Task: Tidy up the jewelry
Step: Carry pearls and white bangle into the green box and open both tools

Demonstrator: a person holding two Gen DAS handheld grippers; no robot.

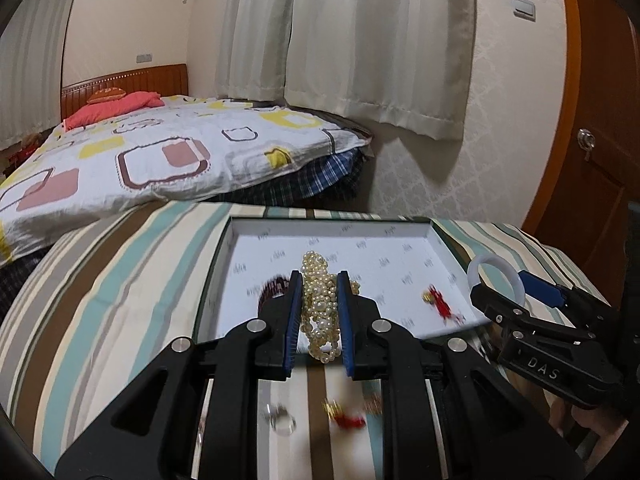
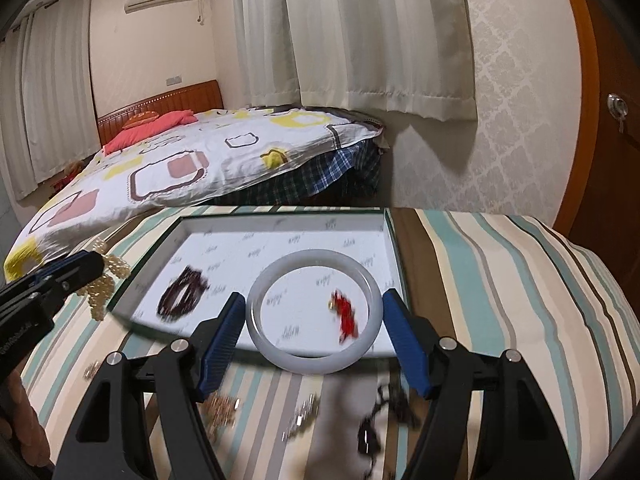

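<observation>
My left hand-held gripper (image 1: 320, 312) clamps the pearl strand (image 1: 320, 308); my right hand-held gripper (image 2: 314, 328) grips the white bangle (image 2: 312, 312), both above the tray's near edge. Loose trinkets (image 2: 300, 420) litter the striped cloth (image 2: 500, 280) nearby. The white tray (image 2: 280, 220) holds a dark bracelet (image 2: 182, 294) left, a red charm (image 2: 346, 314) right.

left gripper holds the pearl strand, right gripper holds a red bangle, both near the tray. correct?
Not quite: the bangle in the right gripper is milky white, not red, as the right wrist view shows. The left gripper does hold the pearl strand, near the tray.
</observation>
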